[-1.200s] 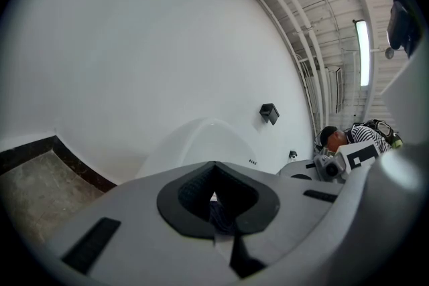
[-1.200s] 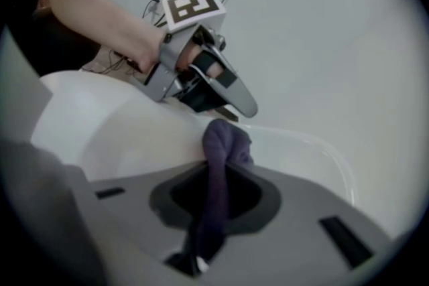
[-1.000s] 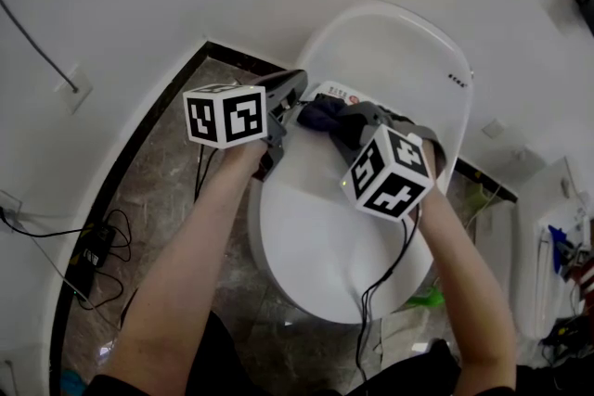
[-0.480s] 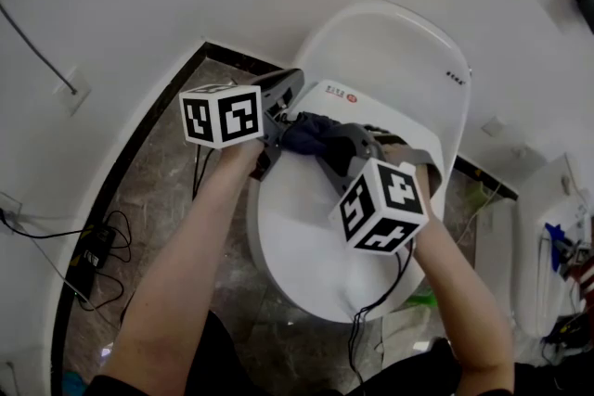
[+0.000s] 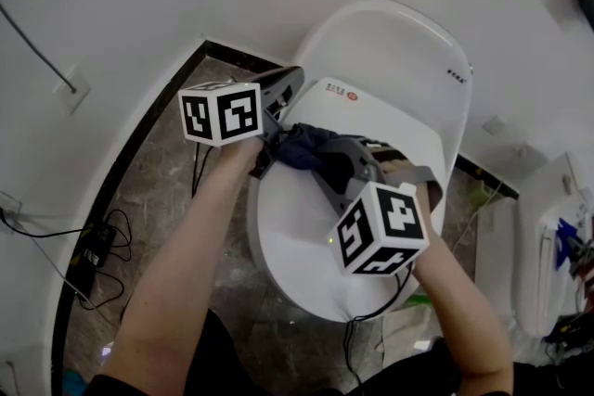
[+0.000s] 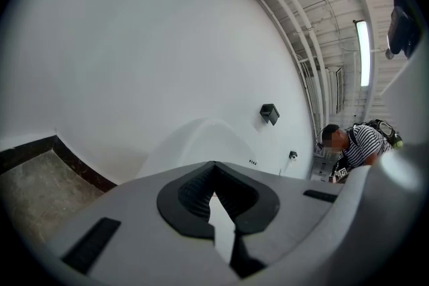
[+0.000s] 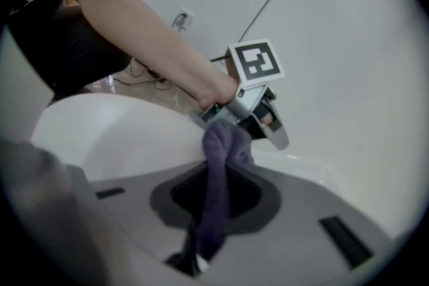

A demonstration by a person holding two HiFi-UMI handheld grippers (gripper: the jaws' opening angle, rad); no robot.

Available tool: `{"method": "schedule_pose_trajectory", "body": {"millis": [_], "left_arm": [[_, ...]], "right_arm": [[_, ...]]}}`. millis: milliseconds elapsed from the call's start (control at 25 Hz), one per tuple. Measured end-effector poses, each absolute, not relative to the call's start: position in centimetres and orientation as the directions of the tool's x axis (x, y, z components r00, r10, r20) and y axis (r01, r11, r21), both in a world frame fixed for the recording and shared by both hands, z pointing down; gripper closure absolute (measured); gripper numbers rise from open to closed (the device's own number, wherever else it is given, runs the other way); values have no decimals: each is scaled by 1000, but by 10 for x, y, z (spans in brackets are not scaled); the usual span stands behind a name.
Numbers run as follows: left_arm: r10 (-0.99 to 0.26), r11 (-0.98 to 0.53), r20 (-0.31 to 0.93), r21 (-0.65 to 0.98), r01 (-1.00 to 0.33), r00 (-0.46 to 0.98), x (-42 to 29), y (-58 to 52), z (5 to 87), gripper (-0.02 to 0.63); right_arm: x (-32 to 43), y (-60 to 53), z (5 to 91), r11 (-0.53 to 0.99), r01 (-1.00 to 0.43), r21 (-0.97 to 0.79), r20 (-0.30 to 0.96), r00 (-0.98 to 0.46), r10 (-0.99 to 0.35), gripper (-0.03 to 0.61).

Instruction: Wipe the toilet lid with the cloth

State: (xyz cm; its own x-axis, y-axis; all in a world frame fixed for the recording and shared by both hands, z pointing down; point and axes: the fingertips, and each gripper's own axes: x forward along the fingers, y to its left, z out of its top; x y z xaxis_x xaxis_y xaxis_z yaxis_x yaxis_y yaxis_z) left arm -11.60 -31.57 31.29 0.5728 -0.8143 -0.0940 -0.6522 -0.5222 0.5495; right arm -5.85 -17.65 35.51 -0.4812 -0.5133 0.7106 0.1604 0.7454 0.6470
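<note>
The white toilet lid [image 5: 297,241] is down, and a dark blue cloth [image 5: 299,146] lies bunched on its far left part. My right gripper [image 5: 322,155] is shut on the cloth and points up and left across the lid. In the right gripper view the cloth [image 7: 224,144] runs between the jaws of the right gripper [image 7: 216,174] and bulges past their tips. My left gripper [image 5: 293,83] is shut and holds nothing; it hovers at the lid's left edge just beyond the cloth. It also shows as the left gripper [image 7: 278,136] in the right gripper view. In the left gripper view the left gripper [image 6: 216,176] faces the toilet's back part [image 6: 201,144].
The toilet's wide white back part [image 5: 380,42] rises behind the lid against the wall. Cables and a plug strip [image 5: 93,246] lie on the dark stone floor [image 5: 172,190] at left. A white fixture [image 5: 538,274] stands at right. A person in a striped shirt [image 6: 362,144] stands far off.
My right gripper has drawn back toward me and leftward, dragging the cloth left across the lid. The left gripper has barely moved.
</note>
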Motion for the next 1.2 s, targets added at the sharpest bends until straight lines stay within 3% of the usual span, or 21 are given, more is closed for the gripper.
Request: {"method": "schedule_pose_trajectory", "body": {"millis": [1200], "left_arm": [[-818,-517,-90,548,-657,568,-117,-315,313,600]], "right_arm": [[-58,-66,363,742,246,623,717,-560,-416,511]]}}
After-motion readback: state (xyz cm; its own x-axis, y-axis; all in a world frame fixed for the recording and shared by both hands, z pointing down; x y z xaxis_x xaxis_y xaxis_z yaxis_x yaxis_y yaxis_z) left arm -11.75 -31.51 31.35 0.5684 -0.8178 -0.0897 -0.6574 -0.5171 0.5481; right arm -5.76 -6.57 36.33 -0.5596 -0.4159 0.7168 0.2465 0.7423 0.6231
